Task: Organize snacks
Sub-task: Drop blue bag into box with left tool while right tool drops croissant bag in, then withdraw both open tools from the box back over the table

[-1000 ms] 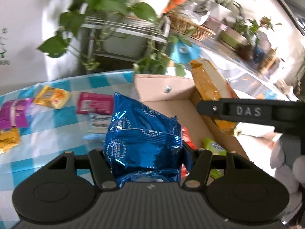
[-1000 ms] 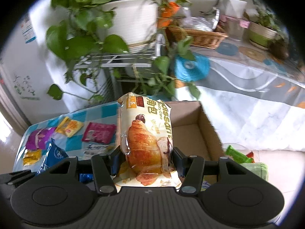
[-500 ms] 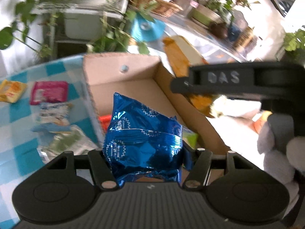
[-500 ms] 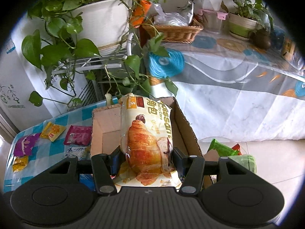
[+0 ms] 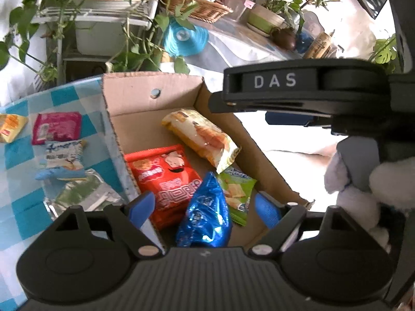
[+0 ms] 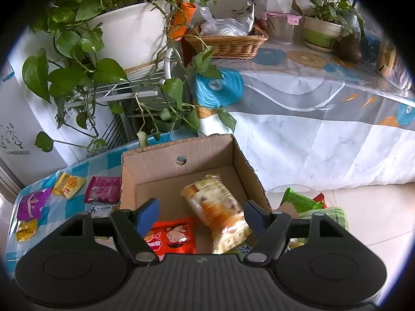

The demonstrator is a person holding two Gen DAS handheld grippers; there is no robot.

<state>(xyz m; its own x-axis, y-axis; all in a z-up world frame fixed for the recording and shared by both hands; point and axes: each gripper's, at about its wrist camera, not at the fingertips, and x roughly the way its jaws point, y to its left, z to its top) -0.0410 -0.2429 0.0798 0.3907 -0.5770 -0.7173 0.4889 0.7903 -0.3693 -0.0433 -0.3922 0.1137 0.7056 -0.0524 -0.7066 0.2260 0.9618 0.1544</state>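
I have the cardboard box (image 5: 155, 96) sitting at the right edge of the blue checked table (image 5: 18, 181), and both my grippers hang over it, pointing down into it. Outside it, to its left on the cloth, the loose snacks lie well apart from either set of fingers: the pink packet (image 5: 55, 127), the pale blue packet (image 5: 63, 159) and the silver packet (image 5: 77, 197), with the yellow packet (image 6: 68, 184) and purple packet (image 6: 32, 204) further out. Inside the box, the croissant pack (image 6: 215, 207) lies below my right gripper (image 6: 201, 216), long axis running from the far wall towards me; the jaws are opening and touch nothing. The blue foil bag (image 5: 205, 215) is between the pads of my left gripper (image 5: 205, 207), standing on end over the red and green packets; those jaws are opening too, clear of it on both sides. I judge the next pick lies leftward, so my left gripper is the nearer one, the silver packet just beside its left finger past the box wall.
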